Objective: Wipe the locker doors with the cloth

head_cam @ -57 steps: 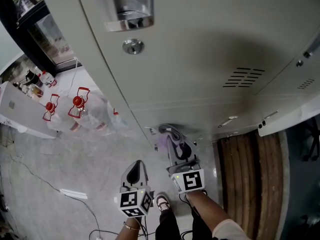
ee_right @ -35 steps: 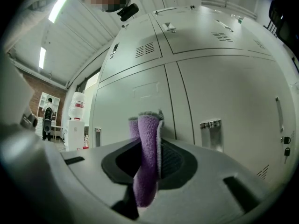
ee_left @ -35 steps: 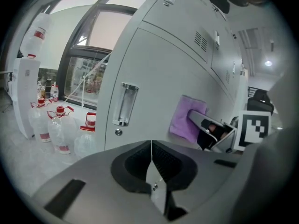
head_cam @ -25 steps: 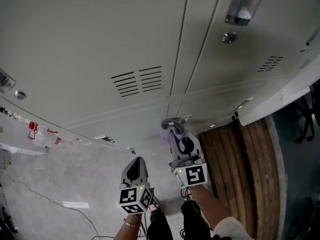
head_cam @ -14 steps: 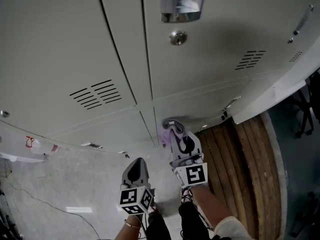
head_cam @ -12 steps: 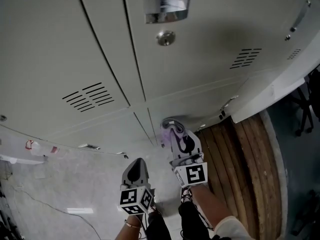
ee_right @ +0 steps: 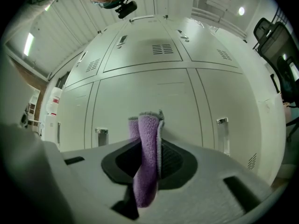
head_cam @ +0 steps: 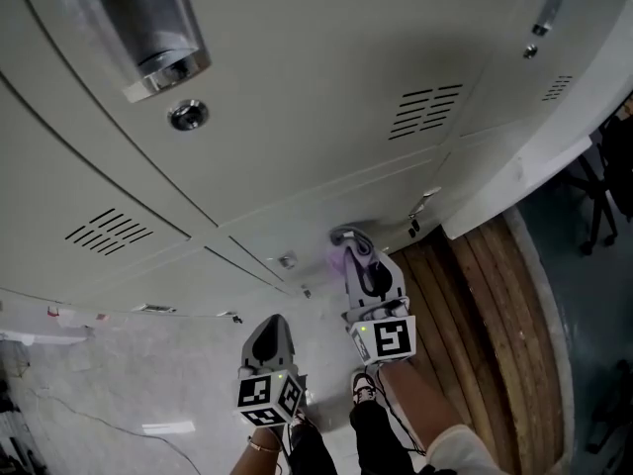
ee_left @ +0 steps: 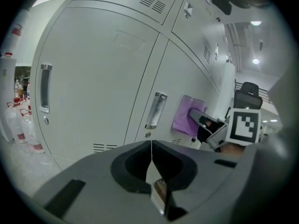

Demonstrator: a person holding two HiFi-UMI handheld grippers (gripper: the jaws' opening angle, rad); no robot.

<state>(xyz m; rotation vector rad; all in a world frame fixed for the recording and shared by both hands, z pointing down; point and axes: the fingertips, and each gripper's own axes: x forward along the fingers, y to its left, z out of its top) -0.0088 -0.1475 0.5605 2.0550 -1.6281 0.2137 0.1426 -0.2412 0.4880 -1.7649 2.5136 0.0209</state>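
R gripper (head_cam: 348, 243) fingers clamped on 1 purple cloth (ee_right: 147, 157) at locker door (ee_right: 145, 92), L gripper (ee_left: 151, 148) fingers pressed together, empty.

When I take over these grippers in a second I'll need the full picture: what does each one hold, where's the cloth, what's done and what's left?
Left gripper: jaws together, empty, held back from the lockers.
Right gripper: shut on the purple cloth, which looks pressed against a locker door, to the right of a handle in the left gripper view.
Done: cannot tell; no door shows a wiped or unwiped patch.
Left: probably keep wiping this door, then work through the neighbouring ones.
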